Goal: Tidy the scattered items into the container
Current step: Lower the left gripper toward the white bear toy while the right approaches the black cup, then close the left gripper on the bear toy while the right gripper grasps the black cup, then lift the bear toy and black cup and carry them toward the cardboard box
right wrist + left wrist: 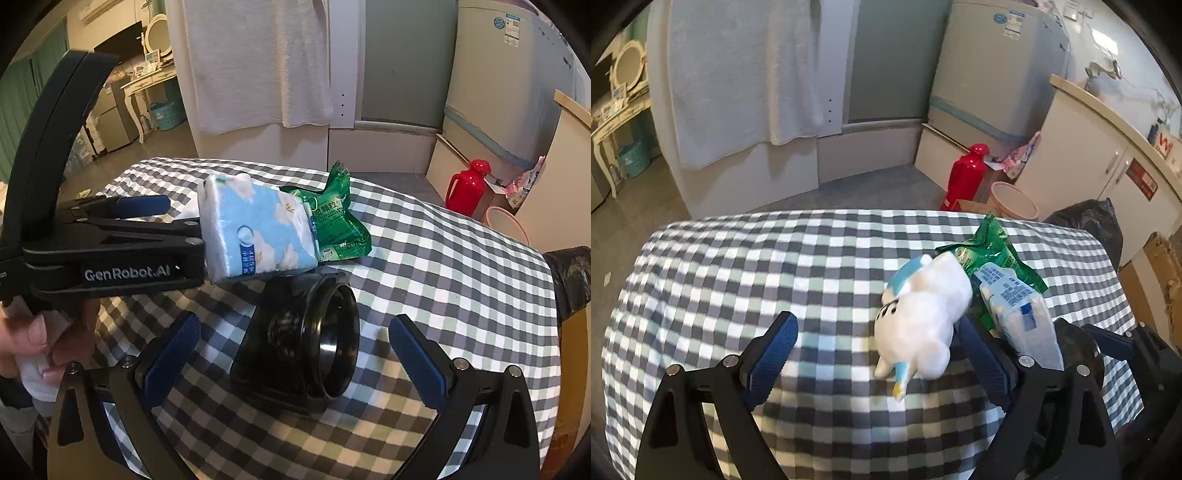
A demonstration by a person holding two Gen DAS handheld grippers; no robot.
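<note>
- On the checked tablecloth (738, 273), at about 3 o'clock in the left wrist view, lies a white plush toy (923, 317) with blue trim, right beside the inner face of the left gripper's (875, 350) right-hand finger; whether it touches the pad cannot be told.
- At 2 o'clock from the toy a blue-and-white tissue pack (1019, 310) rests over a green snack packet (997, 251).
- Left gripper: its jaws stand wide apart, pressing on nothing.
- From the right wrist view, the tissue pack (258, 232) sits just above centre, partly covering the green packet (332, 225) at its 3 o'clock.
- Below them, at centre, a black container (306, 347) lies tipped on its side, its round mouth facing 3 o'clock.
- Right gripper (291, 350) is spread open, the container between its fingers, apart from both pads.
- At 8 o'clock a hand (33, 343) grips the other tool's handle.
- At 2 o'clock, on the floor beyond the table, stands a red flask (467, 186).
</note>
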